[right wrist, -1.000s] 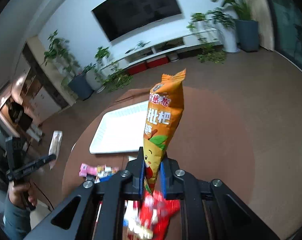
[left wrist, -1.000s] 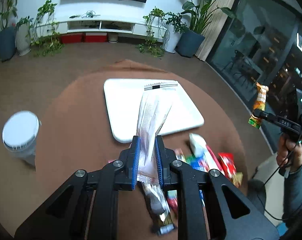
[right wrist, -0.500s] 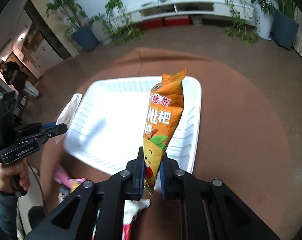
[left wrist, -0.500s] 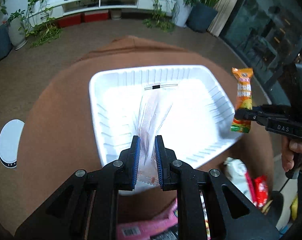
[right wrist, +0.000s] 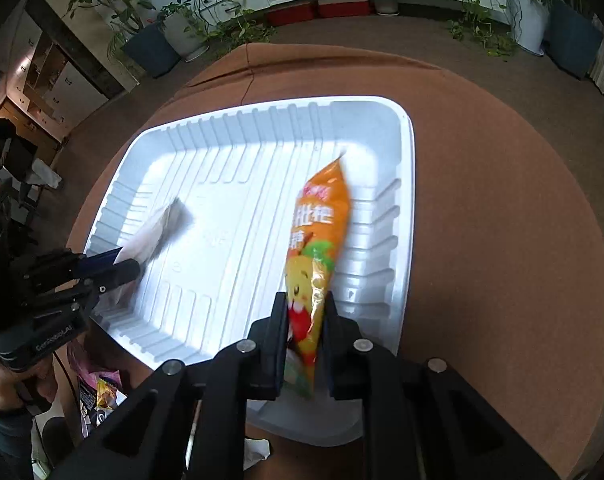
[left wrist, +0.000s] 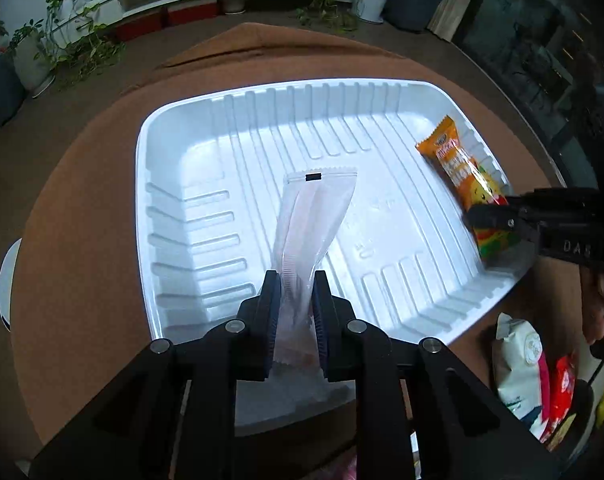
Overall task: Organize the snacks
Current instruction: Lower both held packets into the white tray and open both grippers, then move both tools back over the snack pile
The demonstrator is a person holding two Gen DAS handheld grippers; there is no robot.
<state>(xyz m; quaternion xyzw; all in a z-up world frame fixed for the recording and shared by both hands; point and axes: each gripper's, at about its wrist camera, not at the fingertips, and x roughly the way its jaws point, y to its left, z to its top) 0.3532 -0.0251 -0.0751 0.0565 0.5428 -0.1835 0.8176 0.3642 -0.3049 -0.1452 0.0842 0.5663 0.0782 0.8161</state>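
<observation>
Snacks are finally going into the tray (left wrist: 174, 128), two at a time. Compared with a second ago, when both packets were being carried high above the worktop (left wrist: 82, 200) with the whole room in view, both cameras are now looking steeply down into the white ribbed tray, so the two hands have clearly been coming down and in over it.

The left hand-held gripper (left wrist: 296, 308) is pinching the lower end of the clear packet (left wrist: 313, 216), whose far end with the little black mark is reaching toward the middle of the tray floor. The right hand-held gripper (right wrist: 305, 328) is clamped on the tail of the orange packet (right wrist: 321, 232), which is lying along the tray's right wall, looking like it's resting on the floor of the tray, though I can't be sure how much of its weight is down.

Both sets of jaws have been easing apart a hair in the last half second, yet the pads are pressing on the wrappers in both views, so neither packet is actually free.

My read: this is the drop-off step for the first two items, and letting go is what's coming. Plenty is left to do, since a pile of snacks (left wrist: 537, 380) is sitting on the worktop just off the tray's near right corner, with a few more visible by the near left corner in the right wrist view.
</observation>
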